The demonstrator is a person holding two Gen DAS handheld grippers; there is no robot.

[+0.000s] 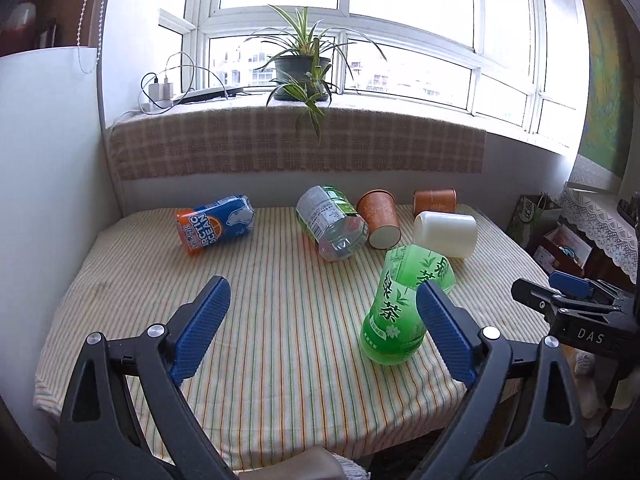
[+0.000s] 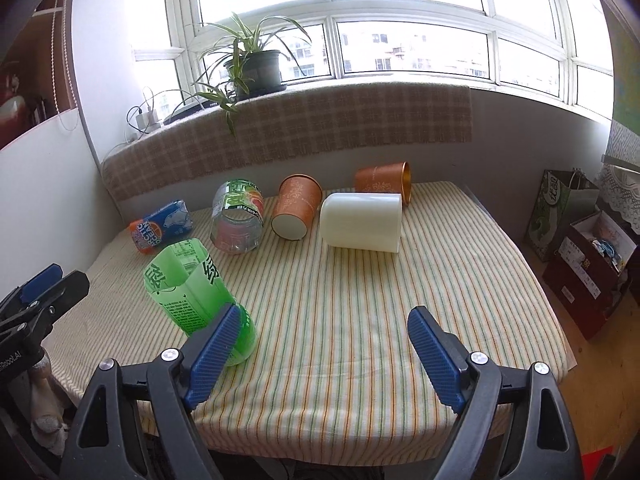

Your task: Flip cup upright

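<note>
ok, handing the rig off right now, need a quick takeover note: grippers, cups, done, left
Left gripper: open, empty, over the near tablecloth.
Right gripper: open, empty, also near edge.
All six cups lie on their sides on the striped tablecloth: green tea cup nearest, between both grippers; white cup; two orange paper cups; clear cut bottle cup; Arctic Ocean cup far left.
Done: nothing upright.
Left: flip them, green one probably first.
</note>
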